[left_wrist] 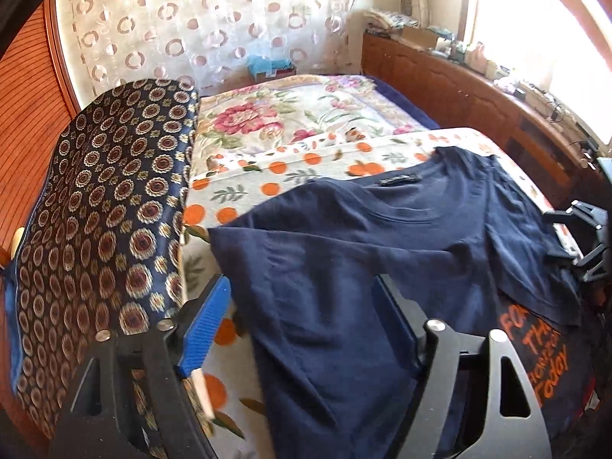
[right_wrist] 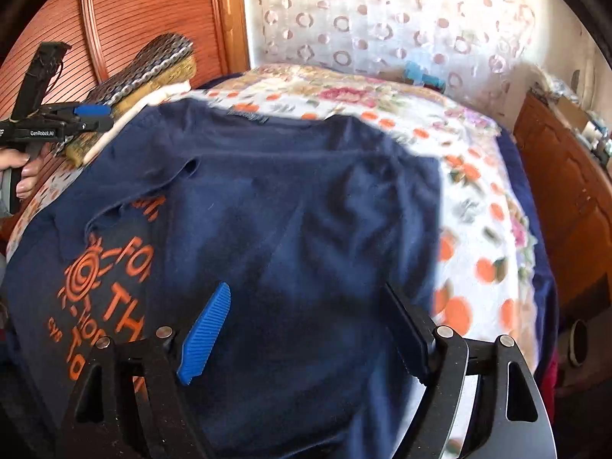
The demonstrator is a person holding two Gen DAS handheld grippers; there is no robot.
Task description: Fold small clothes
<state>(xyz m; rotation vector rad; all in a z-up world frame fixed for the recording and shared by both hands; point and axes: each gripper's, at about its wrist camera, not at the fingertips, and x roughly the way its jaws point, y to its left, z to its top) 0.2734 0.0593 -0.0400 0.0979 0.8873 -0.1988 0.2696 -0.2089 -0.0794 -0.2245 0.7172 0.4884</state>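
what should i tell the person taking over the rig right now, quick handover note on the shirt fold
Left gripper: open, holding nothing, fingers over the shirt's left side.
Right gripper: open, holding nothing, over the shirt's middle.
Navy t-shirt: lies on the orange-dotted blanket, collar toward the far end of the bed. One side panel with its sleeve is folded in over the body, covering part of the orange print.
Patterned cushion stands at the blanket's left edge.
Done: first side fold, as far as the views show.
Left: fold in the other side, then fold the length; the hem is out of view.
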